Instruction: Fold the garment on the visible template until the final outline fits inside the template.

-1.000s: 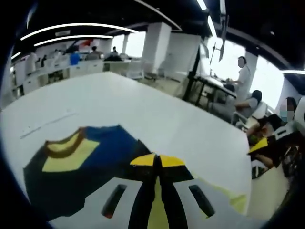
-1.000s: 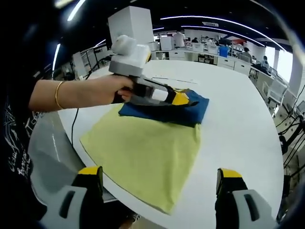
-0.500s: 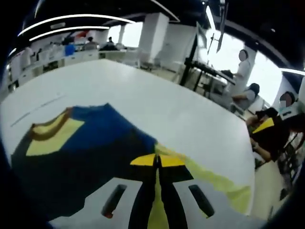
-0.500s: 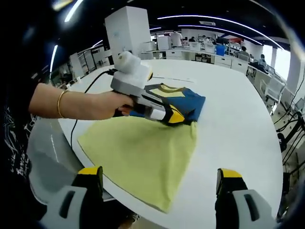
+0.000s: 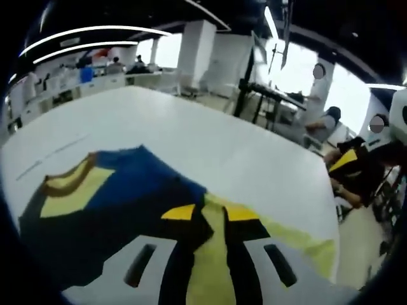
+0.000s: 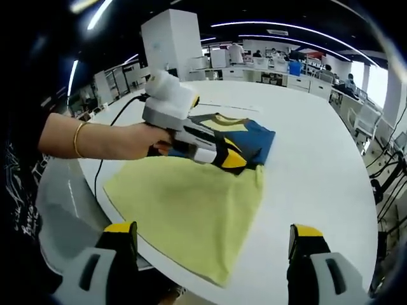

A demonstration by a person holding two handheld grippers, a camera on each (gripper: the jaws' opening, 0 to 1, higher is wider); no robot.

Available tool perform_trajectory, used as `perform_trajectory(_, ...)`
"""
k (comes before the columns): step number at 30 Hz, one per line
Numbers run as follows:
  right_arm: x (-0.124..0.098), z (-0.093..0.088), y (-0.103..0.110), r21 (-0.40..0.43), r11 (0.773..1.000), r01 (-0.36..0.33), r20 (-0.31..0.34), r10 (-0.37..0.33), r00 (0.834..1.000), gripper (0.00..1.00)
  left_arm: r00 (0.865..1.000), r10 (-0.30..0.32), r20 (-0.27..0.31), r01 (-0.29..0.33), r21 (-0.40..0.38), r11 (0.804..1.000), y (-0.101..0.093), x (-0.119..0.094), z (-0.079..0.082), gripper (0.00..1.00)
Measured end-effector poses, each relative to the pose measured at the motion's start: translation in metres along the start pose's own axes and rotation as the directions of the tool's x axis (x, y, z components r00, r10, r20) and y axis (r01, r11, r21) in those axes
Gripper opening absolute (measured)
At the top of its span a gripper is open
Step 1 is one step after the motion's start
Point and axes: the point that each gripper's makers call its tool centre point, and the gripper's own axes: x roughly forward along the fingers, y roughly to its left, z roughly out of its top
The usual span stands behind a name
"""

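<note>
The garment (image 6: 219, 136) lies flat on the white desk (image 6: 318, 159). In the right gripper view it sits at about 12 o'clock from centre, a blue piece with a yellow collar panel edged in brown, and its near edge touches the far edge of the yellow template (image 6: 191, 210). The template spreads from the view's centre toward 6 o'clock, with its near corner at the desk's rim.

In the left gripper view the garment (image 5: 95, 203) fills the area from 8 to 9 o'clock, collar panel toward 9 o'clock. The template (image 5: 305, 244) runs as a yellow band toward 4 o'clock.

The left gripper (image 6: 232, 157), held in a hand (image 6: 130, 141) with a bangle on its wrist, is poised over the seam between garment and template. Its jaws are slightly parted and grip nothing; in its own view (image 5: 211, 213) yellow template shows in the gap between them.

The right gripper (image 6: 213, 238) is at 6 o'clock, at the near rim of the desk. Its jaws are spread wide and hold nothing.

Around the desk are other desks, a white pillar (image 6: 170, 35) and seated people (image 5: 353, 171).
</note>
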Motion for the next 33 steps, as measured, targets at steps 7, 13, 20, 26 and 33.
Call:
perform_trajectory(7, 0.005, 0.009, 0.004, -0.011, 1.000, -0.019, 0.016, 0.019, 1.000, 0.99, 0.998, 0.055, 0.029, -0.056, 0.045, 0.997, 0.028, -0.028, 0.005, 0.38)
perform_trajectory(13, 0.007, 0.018, 0.005, -0.034, 0.999, -0.026, 0.025, 0.027, 0.999, 0.99, 0.994, 0.103, 0.031, -0.106, 0.091, 0.990, 0.049, -0.050, 0.002, 0.52)
perform_trajectory(20, 0.012, 0.023, 0.007, -0.040, 0.999, -0.037, 0.029, 0.039, 0.999, 0.99, 0.984, 0.173, 0.040, -0.176, 0.090, 0.980, 0.072, -0.071, -0.006, 0.67)
perform_trajectory(26, 0.017, 0.025, 0.011, -0.048, 0.997, -0.053, 0.027, 0.054, 0.998, 0.99, 0.973, 0.224, 0.048, -0.228, 0.090, 0.969, 0.089, -0.089, -0.013, 0.76)
perform_trajectory(33, 0.021, 0.027, 0.014, -0.054, 0.996, -0.065, 0.024, 0.066, 0.998, 0.99, 0.965, 0.258, 0.047, -0.261, 0.063, 0.963, 0.104, -0.106, -0.022, 0.77)
